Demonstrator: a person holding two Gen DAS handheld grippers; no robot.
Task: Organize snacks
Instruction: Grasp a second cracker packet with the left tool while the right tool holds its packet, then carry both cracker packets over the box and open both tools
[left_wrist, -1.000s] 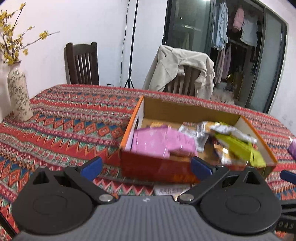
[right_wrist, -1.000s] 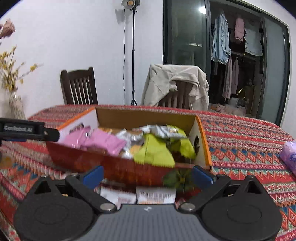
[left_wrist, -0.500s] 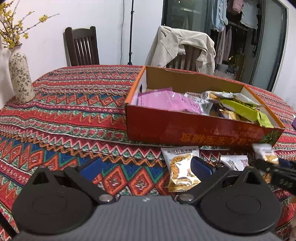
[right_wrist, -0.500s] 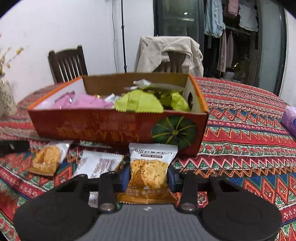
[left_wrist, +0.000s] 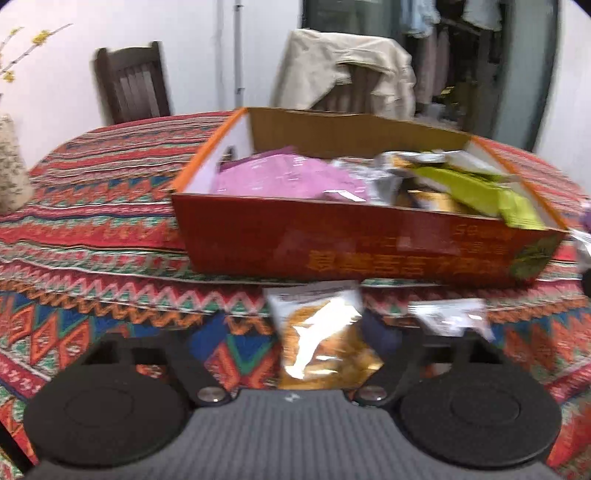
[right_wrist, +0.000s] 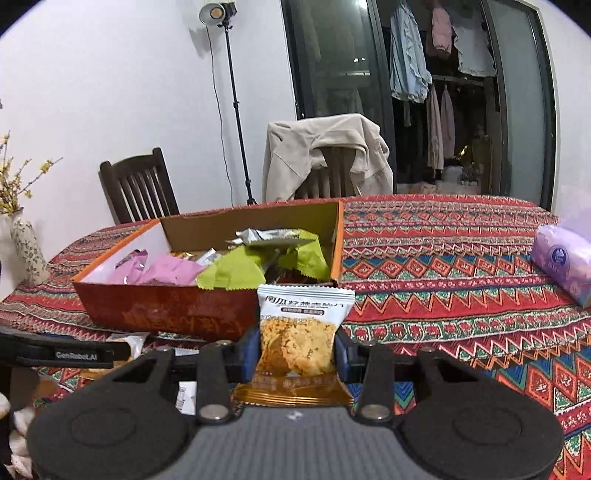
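Observation:
An orange-red cardboard box (left_wrist: 332, 251) (right_wrist: 166, 310) on the patterned tablecloth holds pink, green and silver snack packets. My right gripper (right_wrist: 297, 350) is shut on a white-and-gold biscuit packet (right_wrist: 301, 332), held upright above the cloth at the box's right front corner. In the blurred left wrist view, my left gripper (left_wrist: 295, 334) is closing around a similar biscuit packet (left_wrist: 321, 339) lying in front of the box. Cloth still shows between that packet and the left pad. A white packet (left_wrist: 447, 317) lies just to its right.
A flowered vase (right_wrist: 27, 247) stands at the table's left edge. A purple tissue pack (right_wrist: 565, 262) lies at the right. Behind the table are a dark wooden chair (right_wrist: 138, 188), a chair draped with a beige jacket (right_wrist: 325, 155), and a light stand (right_wrist: 236, 110).
The right gripper shut on a biscuit packet and lifted it off the cloth. The left gripper dropped towards the packet in front of the box, and its jaws have started to narrow.

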